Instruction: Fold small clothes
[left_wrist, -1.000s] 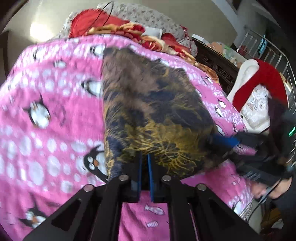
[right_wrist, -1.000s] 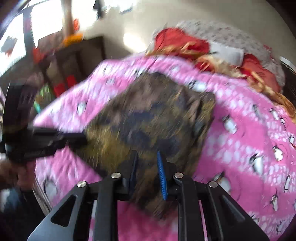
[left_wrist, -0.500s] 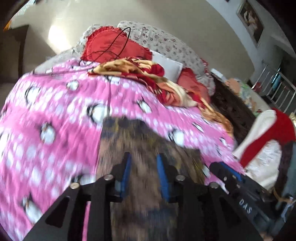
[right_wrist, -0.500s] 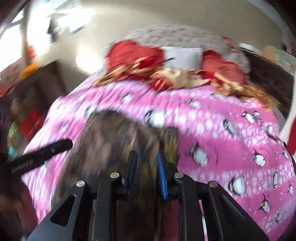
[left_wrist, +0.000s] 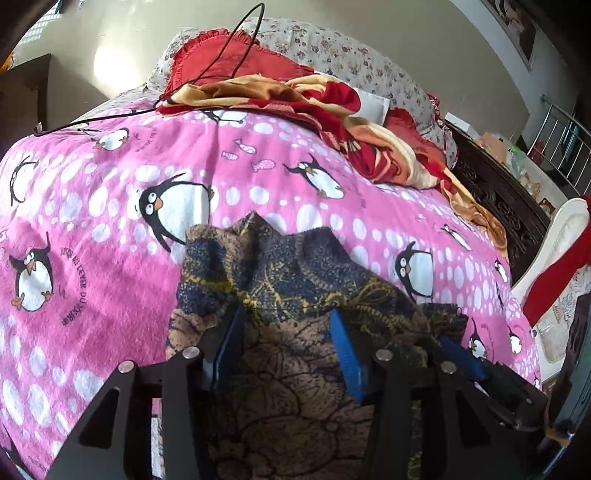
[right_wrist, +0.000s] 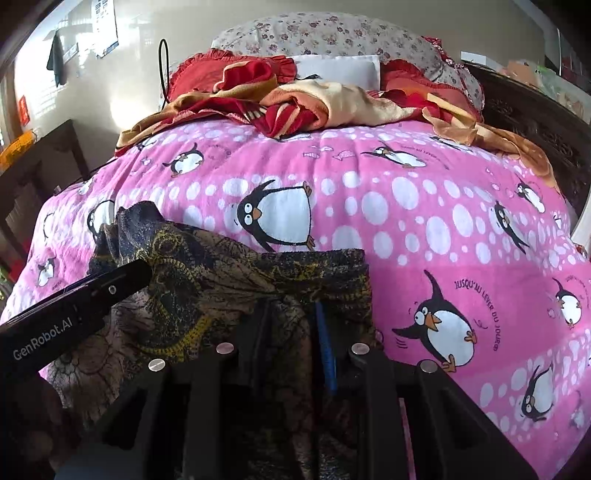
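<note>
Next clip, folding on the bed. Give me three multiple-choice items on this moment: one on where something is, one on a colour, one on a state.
1. Where does the garment lie?
A. on the blanket
B. on the floor
C. over a chair

2. What colour is the blanket's ground?
A. green
B. pink
C. grey

3. How do the left gripper's jaws stand?
A. shut on a cable
B. shut, empty
C. open

Answers:
1 A: the garment is spread on the blanket, at its near end.
2 B: the ground is plainly pink in both views.
3 C: the jaws have just been opening and stand apart, with the garment between them but not pinched.
</note>
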